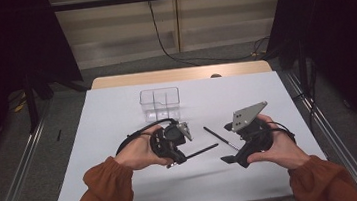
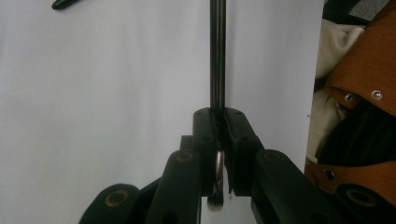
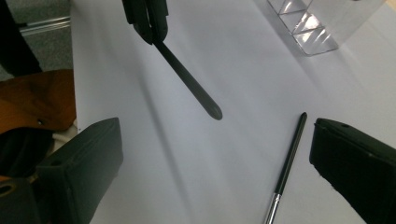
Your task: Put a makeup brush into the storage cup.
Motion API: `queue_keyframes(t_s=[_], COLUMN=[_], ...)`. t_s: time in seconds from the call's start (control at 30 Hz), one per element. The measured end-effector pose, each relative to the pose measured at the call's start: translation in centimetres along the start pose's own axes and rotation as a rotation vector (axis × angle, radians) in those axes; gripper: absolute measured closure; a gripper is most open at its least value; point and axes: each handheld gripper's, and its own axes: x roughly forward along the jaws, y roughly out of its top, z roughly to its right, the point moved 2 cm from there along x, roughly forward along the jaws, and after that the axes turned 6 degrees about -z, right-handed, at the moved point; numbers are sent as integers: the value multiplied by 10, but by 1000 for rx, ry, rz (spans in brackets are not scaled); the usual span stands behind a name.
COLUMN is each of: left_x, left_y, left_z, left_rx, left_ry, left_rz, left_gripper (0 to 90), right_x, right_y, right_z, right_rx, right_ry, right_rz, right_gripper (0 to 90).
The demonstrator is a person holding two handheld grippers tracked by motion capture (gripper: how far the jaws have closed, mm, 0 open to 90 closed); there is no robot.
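My left gripper (image 1: 178, 159) is shut on a slim black rod (image 1: 201, 151) that sticks out to the right, just above the white table (image 1: 113, 117). In the left gripper view the rod (image 2: 217, 56) runs straight up from the closed jaws, with a silver ring behind them. My right gripper (image 1: 227, 143) stands open over a thin black pen with a silver end (image 1: 219, 137) lying on the table. In the right gripper view this pen (image 3: 289, 154) lies between the wide-apart jaws, untouched. The held rod (image 3: 187, 79) and the left gripper (image 3: 147, 18) show beyond.
A clear plastic box with dividers (image 1: 160, 104) stands at the middle back of the table; a corner of the box (image 3: 308, 23) shows in the right gripper view. Orange sleeves come in from the near edge. A cable (image 1: 165, 41) trails on the floor behind the table.
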Motion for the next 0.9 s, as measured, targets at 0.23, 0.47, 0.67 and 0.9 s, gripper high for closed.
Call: queue_keyframes(t_s=[0.23, 0.47, 0.67, 0.9], left_x=[4, 6, 7, 10], left_y=[3, 5, 6, 7], left_z=[2, 3, 4, 4], left_rx=[-5, 16, 16, 31], left_ry=[-12, -14, -14, -15], left_rz=[-32, -61, -76, -90], left_gripper=[842, 842, 842, 842], right_x=[3, 13, 22, 34], right_y=[10, 18, 24, 28], right_z=[1, 4, 5, 6], right_rx=[-42, -77, -111, -139], right_ry=[29, 77, 119, 153], right_rz=[-86, -188, -290, -390], right_gripper=[79, 102, 137, 234])
